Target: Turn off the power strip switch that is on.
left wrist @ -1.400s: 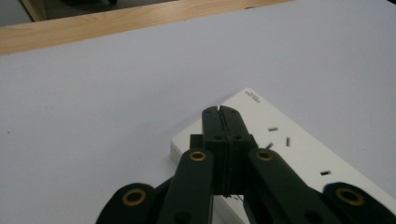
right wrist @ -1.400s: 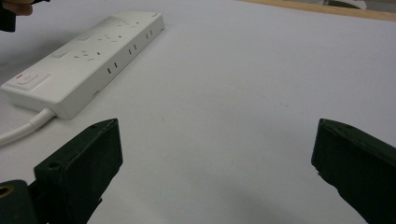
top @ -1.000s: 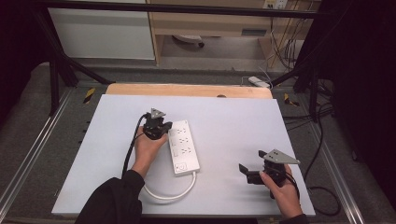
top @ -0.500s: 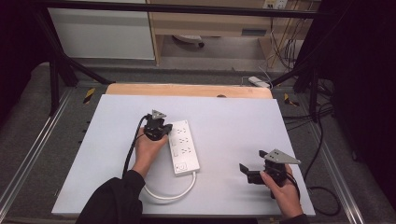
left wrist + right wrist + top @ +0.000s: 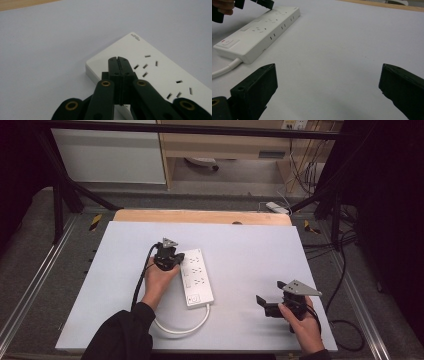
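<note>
A white power strip [image 5: 196,277] lies near the middle of the white table [image 5: 250,250], its white cord [image 5: 185,327] looping toward the front edge. My left gripper [image 5: 170,259] is at the strip's far left corner. In the left gripper view its jaws are shut with nothing between them, and the gripper [image 5: 118,58] hovers over the strip [image 5: 160,75] near its sockets. My right gripper [image 5: 270,292] is at the front right, apart from the strip. In the right gripper view this gripper [image 5: 329,72] stands wide open over bare table, with the strip [image 5: 262,32] off to its left.
A wooden board [image 5: 200,216] runs along the table's far edge. Black cables [image 5: 345,250] and a small white block [image 5: 277,207] lie on the floor beyond and to the right. Metal rails [image 5: 30,290] flank the table. Bare tabletop lies between the two grippers.
</note>
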`<state>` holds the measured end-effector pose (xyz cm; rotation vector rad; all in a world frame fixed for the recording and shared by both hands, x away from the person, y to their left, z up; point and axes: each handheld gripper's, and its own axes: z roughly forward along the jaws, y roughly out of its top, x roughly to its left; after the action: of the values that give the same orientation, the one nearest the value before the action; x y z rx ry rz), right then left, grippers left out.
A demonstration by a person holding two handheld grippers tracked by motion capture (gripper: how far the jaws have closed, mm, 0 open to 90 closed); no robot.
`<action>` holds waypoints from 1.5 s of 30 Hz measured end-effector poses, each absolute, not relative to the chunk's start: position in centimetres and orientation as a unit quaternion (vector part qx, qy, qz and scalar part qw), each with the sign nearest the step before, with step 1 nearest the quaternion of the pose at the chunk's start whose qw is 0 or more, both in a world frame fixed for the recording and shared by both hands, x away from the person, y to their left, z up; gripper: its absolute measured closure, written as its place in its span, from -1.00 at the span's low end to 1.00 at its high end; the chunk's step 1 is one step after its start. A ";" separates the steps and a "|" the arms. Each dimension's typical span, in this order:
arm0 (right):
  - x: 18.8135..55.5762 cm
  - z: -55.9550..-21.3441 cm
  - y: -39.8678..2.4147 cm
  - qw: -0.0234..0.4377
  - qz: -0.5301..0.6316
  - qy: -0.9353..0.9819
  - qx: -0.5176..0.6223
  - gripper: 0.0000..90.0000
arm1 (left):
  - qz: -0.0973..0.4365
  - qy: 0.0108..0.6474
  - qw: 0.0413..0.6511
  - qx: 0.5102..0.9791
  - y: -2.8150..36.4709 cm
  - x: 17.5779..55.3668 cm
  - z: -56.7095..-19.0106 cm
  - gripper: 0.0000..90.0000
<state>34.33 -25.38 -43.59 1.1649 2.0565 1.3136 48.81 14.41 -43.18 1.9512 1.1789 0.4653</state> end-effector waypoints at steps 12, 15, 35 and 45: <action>34.5 -43.9 -25.2 0.211 0.474 0.744 0.422 -0.95 | 0.184 0.471 0.391 0.769 14.4 48.8 -43.0 1.00; 34.6 -43.9 -25.3 0.212 0.474 0.742 0.423 -0.95 | 0.183 0.468 0.392 0.771 14.2 48.7 -42.9 1.00; 34.6 -44.0 -25.3 0.210 0.474 0.741 0.428 -0.95 | 0.192 0.459 0.387 0.776 14.0 48.7 -43.2 1.00; 34.7 -44.0 -25.4 0.210 0.474 0.740 0.429 -0.95 | 0.190 0.467 0.389 0.771 14.3 48.8 -43.4 1.00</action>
<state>34.65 -25.42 -44.01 1.1927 2.0571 1.3169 48.78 14.25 -43.43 1.9606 1.1878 0.4826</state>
